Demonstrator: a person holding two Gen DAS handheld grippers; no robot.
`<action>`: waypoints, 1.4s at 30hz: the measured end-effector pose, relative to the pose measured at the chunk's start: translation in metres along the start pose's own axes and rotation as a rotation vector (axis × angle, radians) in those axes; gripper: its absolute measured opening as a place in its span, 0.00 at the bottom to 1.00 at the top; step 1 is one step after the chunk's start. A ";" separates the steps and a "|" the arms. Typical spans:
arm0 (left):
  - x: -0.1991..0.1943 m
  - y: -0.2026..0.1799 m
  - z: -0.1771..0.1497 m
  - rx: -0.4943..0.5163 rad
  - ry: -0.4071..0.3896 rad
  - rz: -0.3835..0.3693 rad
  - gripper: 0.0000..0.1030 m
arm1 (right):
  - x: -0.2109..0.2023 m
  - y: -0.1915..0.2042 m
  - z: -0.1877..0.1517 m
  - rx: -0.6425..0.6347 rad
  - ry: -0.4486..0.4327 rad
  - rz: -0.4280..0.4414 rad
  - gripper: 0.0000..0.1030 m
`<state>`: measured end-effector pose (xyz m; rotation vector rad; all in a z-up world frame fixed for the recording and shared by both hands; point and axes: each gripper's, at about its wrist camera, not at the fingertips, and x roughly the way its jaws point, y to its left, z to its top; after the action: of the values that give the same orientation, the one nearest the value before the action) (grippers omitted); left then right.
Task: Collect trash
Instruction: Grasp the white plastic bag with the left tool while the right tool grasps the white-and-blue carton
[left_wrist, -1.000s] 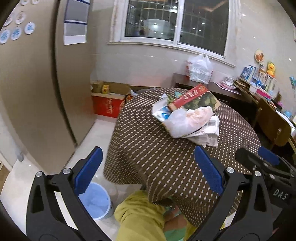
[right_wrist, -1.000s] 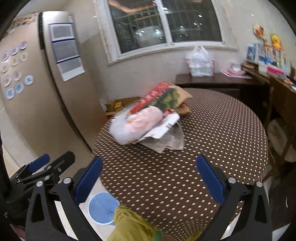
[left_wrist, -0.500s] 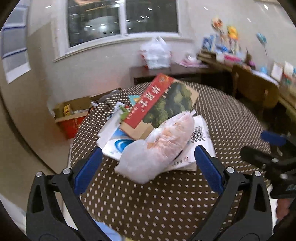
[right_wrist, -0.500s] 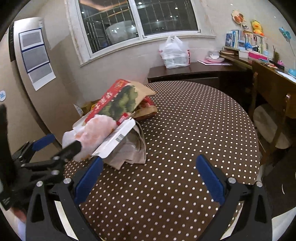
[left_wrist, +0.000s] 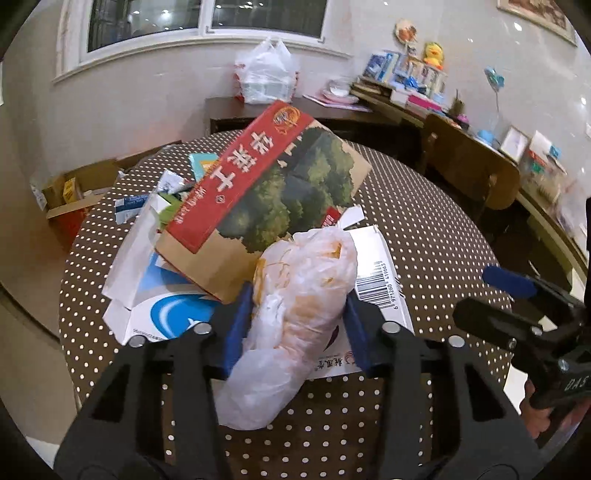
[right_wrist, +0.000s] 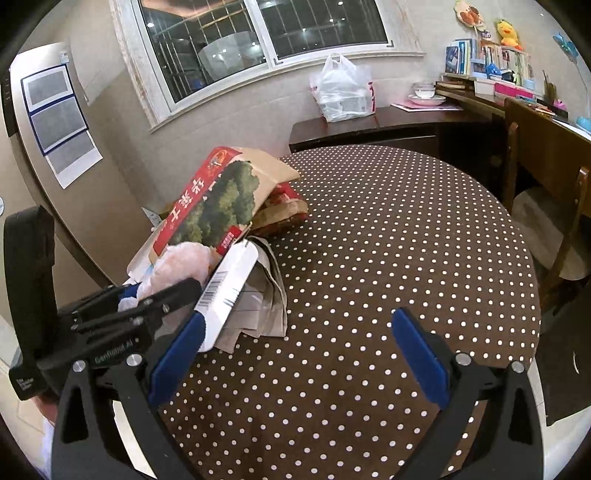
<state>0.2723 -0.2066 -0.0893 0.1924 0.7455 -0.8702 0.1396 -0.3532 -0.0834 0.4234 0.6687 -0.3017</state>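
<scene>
Two grippers over a polka-dot table (right_wrist: 369, 258): left gripper (left_wrist: 297, 321) closing around a white plastic bag (left_wrist: 295, 306) atop flattened cartons (left_wrist: 258, 192); right gripper (right_wrist: 295, 347) spread wide, empty.

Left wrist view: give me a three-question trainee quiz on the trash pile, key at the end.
1. True or false: the plastic bag lies between the left gripper jaws.
2. What lies directly under that bag: A) a white box with a barcode, B) a blue bucket, C) a plate?
3. What is between the right gripper jaws?

Key: 1 true; the jaws are closing on it. 2 A. 3 Nothing but the dotted tablecloth below them.
</scene>
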 end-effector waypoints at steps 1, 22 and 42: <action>-0.003 0.000 0.000 -0.006 -0.010 0.003 0.41 | -0.001 0.000 0.000 0.000 0.001 0.003 0.96; -0.110 0.036 -0.038 -0.265 -0.187 0.223 0.39 | 0.022 0.047 0.011 -0.028 0.070 0.163 0.81; -0.102 0.059 -0.072 -0.381 -0.165 0.259 0.39 | 0.043 0.067 0.015 0.011 0.053 0.091 0.07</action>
<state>0.2377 -0.0730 -0.0827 -0.1194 0.6996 -0.4800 0.2069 -0.3076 -0.0822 0.4718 0.6979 -0.2084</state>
